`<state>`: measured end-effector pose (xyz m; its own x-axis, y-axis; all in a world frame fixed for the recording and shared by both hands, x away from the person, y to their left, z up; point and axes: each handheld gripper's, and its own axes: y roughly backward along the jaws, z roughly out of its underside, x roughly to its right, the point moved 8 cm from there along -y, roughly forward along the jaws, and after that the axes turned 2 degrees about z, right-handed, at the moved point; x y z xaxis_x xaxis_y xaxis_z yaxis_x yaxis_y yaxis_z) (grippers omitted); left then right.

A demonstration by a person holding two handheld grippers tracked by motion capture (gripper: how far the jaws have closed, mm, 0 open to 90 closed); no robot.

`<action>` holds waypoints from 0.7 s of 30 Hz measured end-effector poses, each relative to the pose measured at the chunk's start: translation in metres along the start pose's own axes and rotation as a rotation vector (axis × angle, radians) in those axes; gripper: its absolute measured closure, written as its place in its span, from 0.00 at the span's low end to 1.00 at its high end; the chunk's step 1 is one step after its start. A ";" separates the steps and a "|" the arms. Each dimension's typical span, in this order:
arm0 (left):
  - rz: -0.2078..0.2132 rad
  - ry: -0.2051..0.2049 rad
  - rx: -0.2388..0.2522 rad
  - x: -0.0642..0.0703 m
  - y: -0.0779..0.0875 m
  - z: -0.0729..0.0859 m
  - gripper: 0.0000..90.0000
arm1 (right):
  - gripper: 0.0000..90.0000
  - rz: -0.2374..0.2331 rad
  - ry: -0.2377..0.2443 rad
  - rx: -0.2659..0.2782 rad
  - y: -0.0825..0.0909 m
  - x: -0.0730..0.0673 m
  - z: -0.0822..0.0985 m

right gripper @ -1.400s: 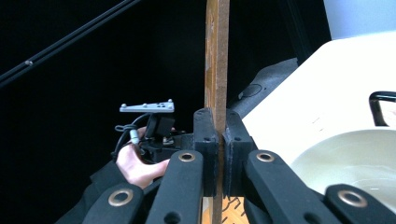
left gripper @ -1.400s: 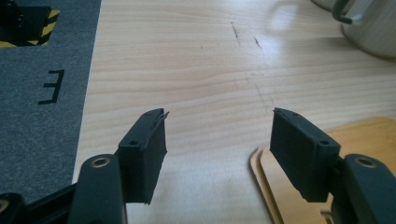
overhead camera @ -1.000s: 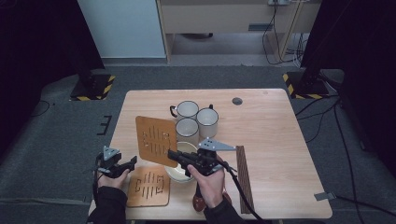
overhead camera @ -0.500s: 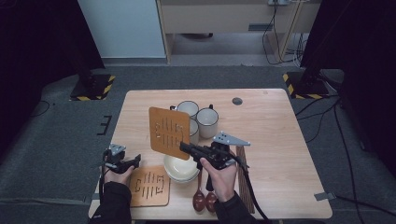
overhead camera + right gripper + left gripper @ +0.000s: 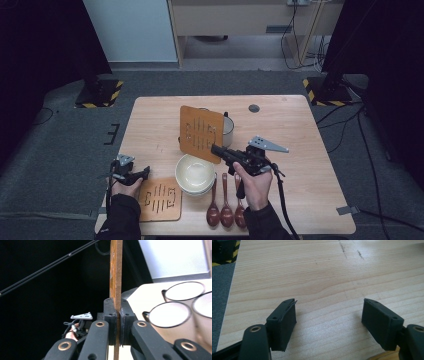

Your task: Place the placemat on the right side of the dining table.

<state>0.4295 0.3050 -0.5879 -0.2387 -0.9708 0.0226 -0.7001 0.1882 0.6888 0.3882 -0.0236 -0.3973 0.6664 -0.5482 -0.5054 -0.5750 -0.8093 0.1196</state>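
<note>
A slotted wooden board (image 5: 201, 127) hangs upright above the table with my right gripper (image 5: 220, 150) shut on its lower edge. In the right gripper view the board (image 5: 116, 277) stands edge-on, pinched between the two pads of the right gripper (image 5: 116, 322). A second slotted board (image 5: 160, 199) lies flat at the table's front left. Just left of it my left gripper (image 5: 142, 172) rests low; in its own view the left gripper (image 5: 329, 322) stands open over bare wood with nothing between the pads.
A cream bowl (image 5: 194, 174) sits front centre, with three brown spoons (image 5: 227, 210) to its right. White mugs (image 5: 168, 315) stand behind the held board, one mug (image 5: 227, 125) peeking out beside it. A small dark disc (image 5: 254, 108) lies near the far edge.
My right gripper has carried the upright board to the right and farther from me, so it now covers most of the mugs. The left hand has barely moved.
</note>
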 end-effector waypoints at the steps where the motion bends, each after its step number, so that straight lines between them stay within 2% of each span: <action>1: -0.001 -0.002 0.001 0.000 0.000 0.000 0.29 | 0.97 0.008 0.002 0.002 0.003 0.003 -0.002; 11: -0.006 0.000 0.014 0.000 -0.002 0.000 0.25 | 0.97 0.072 -0.006 0.021 0.026 0.029 -0.013; 21: -0.016 0.006 -0.003 -0.001 -0.003 0.001 0.15 | 0.97 0.120 -0.014 0.044 0.047 0.050 -0.024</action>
<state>0.4317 0.3057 -0.5908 -0.2234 -0.9746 0.0154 -0.7021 0.1719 0.6910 0.4061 -0.0939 -0.3970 0.5847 -0.6376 -0.5016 -0.6709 -0.7276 0.1429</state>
